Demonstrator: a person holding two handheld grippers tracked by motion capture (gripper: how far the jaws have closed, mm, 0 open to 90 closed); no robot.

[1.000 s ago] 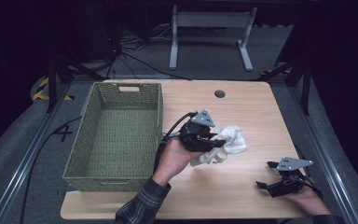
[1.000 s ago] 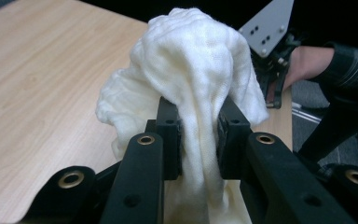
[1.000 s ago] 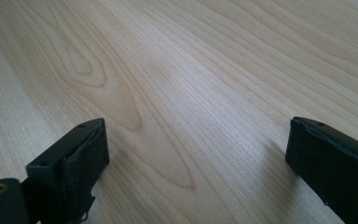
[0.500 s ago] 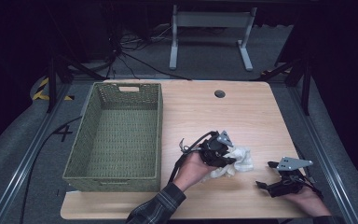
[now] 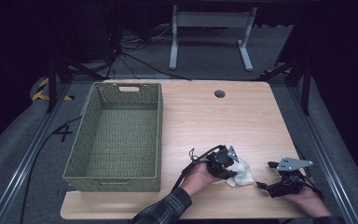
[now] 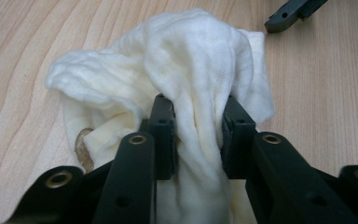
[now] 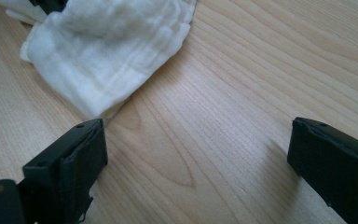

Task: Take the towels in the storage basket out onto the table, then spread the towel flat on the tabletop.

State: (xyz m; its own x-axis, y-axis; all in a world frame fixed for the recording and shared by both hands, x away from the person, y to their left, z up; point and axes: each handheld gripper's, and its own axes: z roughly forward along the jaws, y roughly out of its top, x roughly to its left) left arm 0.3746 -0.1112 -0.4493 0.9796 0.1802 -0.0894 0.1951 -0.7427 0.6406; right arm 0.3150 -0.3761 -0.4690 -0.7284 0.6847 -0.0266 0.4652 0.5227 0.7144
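Looking down from the high view: one white cloth (image 5: 240, 172) lies on the table (image 5: 223, 121), one green basket (image 5: 116, 135) stands empty; placing remains. Left gripper view: left claw (image 6: 196, 126), jaws just eased wider, pinches a cloth fold. Right gripper view: right claw (image 7: 198, 149) gapes wide, holding nothing.

— What carries everything here?

— A light wooden table (image 5: 205, 116) with rounded corners and a small dark round hole (image 5: 219, 94) near its far edge, upper middle of the high view.

— And what lies on it?

— A green woven basket (image 5: 89, 135) fills the left half of the top. A crumpled white cloth (image 5: 242, 173) lies on the bare wood at lower right, near the front edge.
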